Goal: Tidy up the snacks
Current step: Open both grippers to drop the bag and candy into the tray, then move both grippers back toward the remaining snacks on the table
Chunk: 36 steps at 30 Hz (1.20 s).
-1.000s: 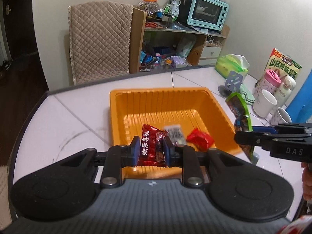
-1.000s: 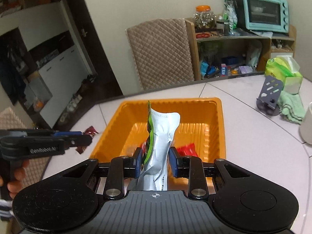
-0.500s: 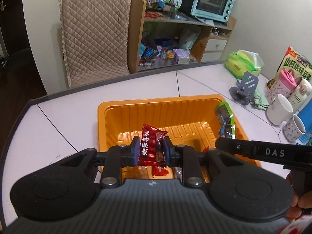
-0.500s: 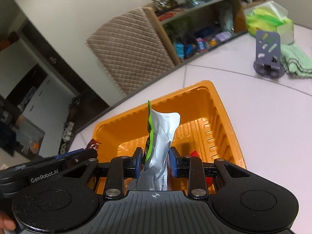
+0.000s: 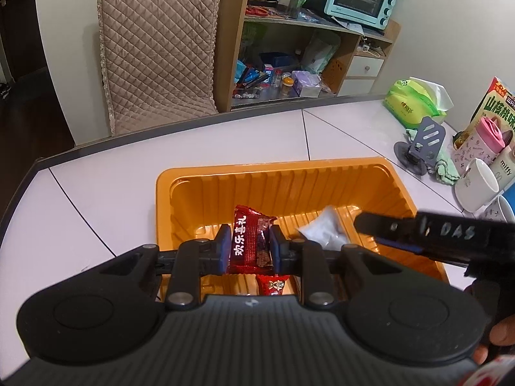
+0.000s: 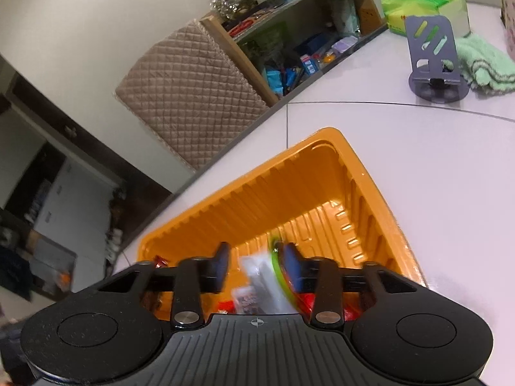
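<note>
Contents, ribbed orange plastic tray [image 5: 325,173] on white tabletop [image 5: 112,193]: loose red-wrapped snacks [image 5: 273,284] on its floor. Left gripper [image 5: 250,247] — clamped on a dark red foil snack packet with white lettering [image 5: 249,241], held upright over the tray. Right gripper [image 6: 256,267] — jaws have just been opening, a blurred silver pouch with green edge [image 6: 265,276] loose between them, low inside the tray.

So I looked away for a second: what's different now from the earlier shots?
The right gripper rolled, came lower over the tray, and its jaws have just been opening, letting the silver-green packet slip free. The left gripper stays shut on the red packet.
</note>
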Available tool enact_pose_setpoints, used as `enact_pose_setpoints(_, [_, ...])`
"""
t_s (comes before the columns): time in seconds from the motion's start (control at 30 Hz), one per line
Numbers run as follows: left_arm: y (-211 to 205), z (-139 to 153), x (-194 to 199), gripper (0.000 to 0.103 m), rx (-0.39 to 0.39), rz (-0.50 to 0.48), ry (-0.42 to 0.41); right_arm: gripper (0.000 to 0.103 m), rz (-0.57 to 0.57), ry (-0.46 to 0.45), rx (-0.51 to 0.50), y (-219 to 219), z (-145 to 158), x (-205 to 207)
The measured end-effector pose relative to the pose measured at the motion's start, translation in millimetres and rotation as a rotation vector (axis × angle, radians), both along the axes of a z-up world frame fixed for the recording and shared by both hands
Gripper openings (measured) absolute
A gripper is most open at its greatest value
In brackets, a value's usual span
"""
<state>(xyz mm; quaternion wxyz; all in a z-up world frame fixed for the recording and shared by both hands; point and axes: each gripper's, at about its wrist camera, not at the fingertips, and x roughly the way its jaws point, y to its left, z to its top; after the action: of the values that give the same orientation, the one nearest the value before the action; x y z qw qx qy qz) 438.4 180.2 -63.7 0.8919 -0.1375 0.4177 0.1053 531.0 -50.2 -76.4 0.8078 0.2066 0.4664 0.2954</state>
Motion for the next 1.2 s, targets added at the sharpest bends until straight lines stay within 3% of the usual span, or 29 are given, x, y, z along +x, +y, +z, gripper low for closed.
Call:
enact_pose_setpoints(0.47, [2.3, -5.8, 2.4, 0.024, 0.009, 0.005, 0.005, 0.048, 0.024, -0.046, -0.069, -0.6, 3.8, -4.7])
enact_pose_setpoints(0.6, [3.3, -3.9, 0.6, 0.041, 0.010, 0.015, -0.001, 0.048, 0.037, -0.058, -0.078, -2.1, 6.0, -7.2])
enact_pose_setpoints(0.73, [4.6, 0.5, -4.6, 0.047, 0.005, 0.018, -0.004, 0.053, 0.065, -0.089, -0.102, -3.4, 11.4, -14.5])
enact_pose_setpoints(0.87, [5.4, 7.5, -15.2, 0.054, -0.022, 0.026, -0.014, 0.067, 0.087, -0.132, -0.121, -7.4, 17.4, -25.2])
enact_pose_setpoints(1.2, [-11.2, 33.5, -61.6, 0.067, -0.047, 0.024, -0.051, 0.078, 0.140, -0.239, -0.177, -26.2, 37.3, -62.4])
